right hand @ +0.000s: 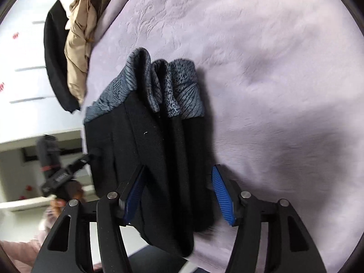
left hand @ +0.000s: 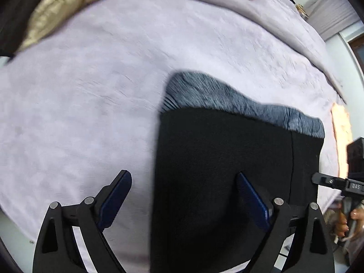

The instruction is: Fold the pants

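Folded black pants (left hand: pixel 216 159) with a grey patterned band (left hand: pixel 227 100) at their far end lie on a lilac bedspread (left hand: pixel 91 91). My left gripper (left hand: pixel 182 174) hovers open over their left edge. One pad is above the bedspread and the other above the black cloth, and neither presses on anything. In the right wrist view the pants (right hand: pixel 147 147) lie in several layers, with the grey band (right hand: pixel 182 86) bunched into folds. My right gripper (right hand: pixel 179 167) straddles the near end of the stack, and the blue pads (right hand: pixel 221 193) stand clear of the cloth.
Beige clothing (right hand: pixel 76 52) and a black garment (right hand: pixel 54 56) are piled at the bed's far left edge. A white cabinet (right hand: pixel 22 79) stands beyond it. A hand (left hand: pixel 343 223) holds the other gripper at the right edge of the left wrist view. Bedspread (right hand: pixel 284 68) stretches right of the pants.
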Motion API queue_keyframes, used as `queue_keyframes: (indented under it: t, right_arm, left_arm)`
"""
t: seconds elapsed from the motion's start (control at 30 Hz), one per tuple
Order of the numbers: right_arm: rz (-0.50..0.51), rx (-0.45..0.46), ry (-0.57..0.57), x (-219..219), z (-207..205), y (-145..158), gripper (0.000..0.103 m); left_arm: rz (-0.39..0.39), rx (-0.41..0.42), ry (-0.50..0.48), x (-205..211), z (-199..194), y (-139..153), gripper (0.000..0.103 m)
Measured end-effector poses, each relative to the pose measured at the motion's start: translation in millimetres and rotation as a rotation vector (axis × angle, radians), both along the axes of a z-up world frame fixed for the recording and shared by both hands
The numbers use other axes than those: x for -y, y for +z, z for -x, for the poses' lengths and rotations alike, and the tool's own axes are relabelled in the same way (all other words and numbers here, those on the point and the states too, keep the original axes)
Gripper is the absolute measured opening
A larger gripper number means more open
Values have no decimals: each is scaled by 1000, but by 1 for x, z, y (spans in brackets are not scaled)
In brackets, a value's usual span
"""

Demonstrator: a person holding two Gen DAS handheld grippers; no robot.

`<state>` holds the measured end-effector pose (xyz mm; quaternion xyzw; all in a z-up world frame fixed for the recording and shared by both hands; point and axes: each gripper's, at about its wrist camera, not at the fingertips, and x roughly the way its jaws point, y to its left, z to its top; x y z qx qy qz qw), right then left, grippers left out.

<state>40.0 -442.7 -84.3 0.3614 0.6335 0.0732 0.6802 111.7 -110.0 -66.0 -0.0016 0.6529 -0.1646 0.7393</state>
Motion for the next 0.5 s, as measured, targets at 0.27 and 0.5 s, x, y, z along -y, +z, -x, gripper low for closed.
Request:
queue_keyframes:
  t: [0.27,0.5]
  right_arm:
    - [118,183,5,-3,-38,59,24]
    - [282,125,76,-23,-51,28,21]
  left_arm:
    - [46,124,-32,39,-17,37,95]
    - [-102,99,-31,48,1,-15,95]
